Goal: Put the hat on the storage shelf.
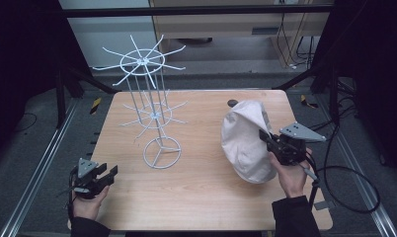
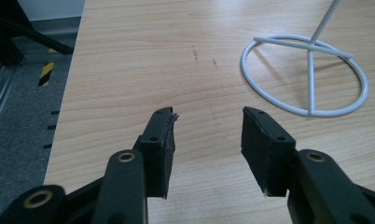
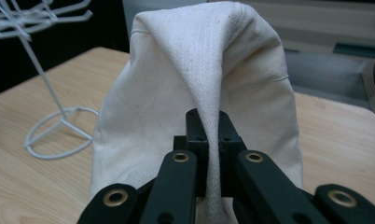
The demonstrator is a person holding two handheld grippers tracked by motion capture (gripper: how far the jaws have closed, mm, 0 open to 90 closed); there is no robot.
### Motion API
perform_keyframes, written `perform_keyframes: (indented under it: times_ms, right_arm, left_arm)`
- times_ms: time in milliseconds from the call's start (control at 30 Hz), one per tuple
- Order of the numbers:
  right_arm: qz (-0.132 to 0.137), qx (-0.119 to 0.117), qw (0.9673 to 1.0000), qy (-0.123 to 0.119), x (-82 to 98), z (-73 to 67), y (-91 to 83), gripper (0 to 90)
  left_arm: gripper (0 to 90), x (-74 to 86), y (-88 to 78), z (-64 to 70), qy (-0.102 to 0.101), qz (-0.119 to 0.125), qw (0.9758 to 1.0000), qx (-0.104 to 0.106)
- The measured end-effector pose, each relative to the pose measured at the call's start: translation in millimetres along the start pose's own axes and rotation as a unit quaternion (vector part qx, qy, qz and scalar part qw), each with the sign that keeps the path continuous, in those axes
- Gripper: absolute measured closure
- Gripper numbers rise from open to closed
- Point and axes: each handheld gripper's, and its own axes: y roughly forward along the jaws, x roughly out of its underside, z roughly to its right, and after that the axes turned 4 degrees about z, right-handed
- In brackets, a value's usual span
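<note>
I see the wooden table (image 1: 196,197) across the middle of the high view, its light grain bare along the lower edge. On it, left of centre, stands a white wire rack (image 1: 154,111): an upright stem with two tiers of spoked hooks, the top tier reaching into the upper left of the frame, and a ring base (image 1: 162,152) flat on the wood. In the left gripper view that ring sits at the upper right. Right of centre in the high view is a cream cloth bag (image 1: 246,140), bulging low and drawn to a peak at its top; in the right gripper view it rises up the centre of the frame. My right gripper (image 1: 265,137), at centre right, has its jaws pinching a fold of that cloth, the ridge of fabric running up from between them. My left gripper (image 1: 110,174), at the lower left, is well apart from the rack, jaws spread with bare table between them
</note>
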Motion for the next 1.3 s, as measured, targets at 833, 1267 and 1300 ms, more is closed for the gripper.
perform_keyframes:
  times_ms: [833,1267,1300]
  right_arm:
    - [0.159,-0.062,0.985,-0.023,-38.9,-33.0,-46.0,88.4]
    - [0.209,-0.092,0.9732,-0.026,-57.3,-53.2,-40.8,88.4]
    - [0.209,-0.092,0.9732,-0.026,-57.3,-53.2,-40.8,88.4]
  left_arm:
    - [51.1,0.5,3.7,-0.1,0.001,0.003,1.0,0.0]
    - [50.9,0.3,3.7,-0.4,0.0,0.005,1.0,0.001]
    - [50.9,0.4,3.8,-0.3,0.0,0.005,1.0,0.001]
